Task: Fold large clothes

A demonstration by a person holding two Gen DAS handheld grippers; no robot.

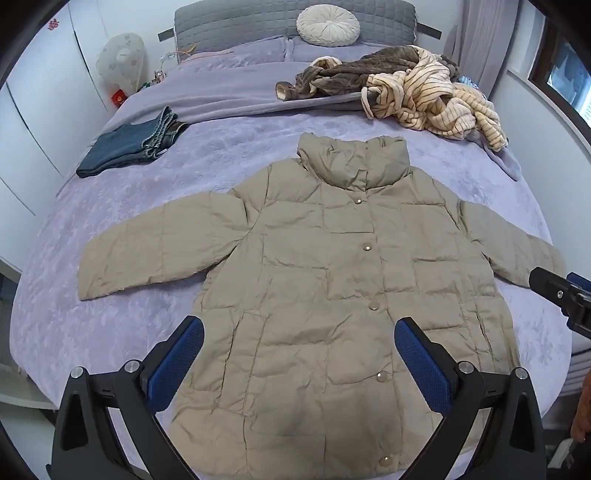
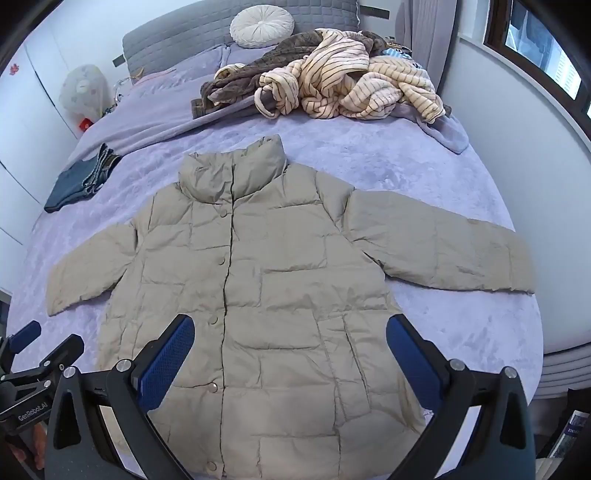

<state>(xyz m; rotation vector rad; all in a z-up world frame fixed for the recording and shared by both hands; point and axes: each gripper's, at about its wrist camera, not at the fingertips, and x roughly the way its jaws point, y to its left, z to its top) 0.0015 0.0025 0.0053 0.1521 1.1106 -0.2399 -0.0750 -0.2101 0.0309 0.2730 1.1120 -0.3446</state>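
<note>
A beige puffer jacket lies flat, front up and buttoned, on the purple bed, collar away from me and both sleeves spread out. It also shows in the right wrist view. My left gripper is open and empty, hovering above the jacket's lower front. My right gripper is open and empty above the jacket's lower right side. The right gripper shows at the right edge of the left wrist view. The left gripper shows at the lower left of the right wrist view.
Folded jeans lie at the bed's left. A heap of striped and brown clothes lies at the far right. A round white cushion leans on the grey headboard. White wardrobes stand left; a window is at the right.
</note>
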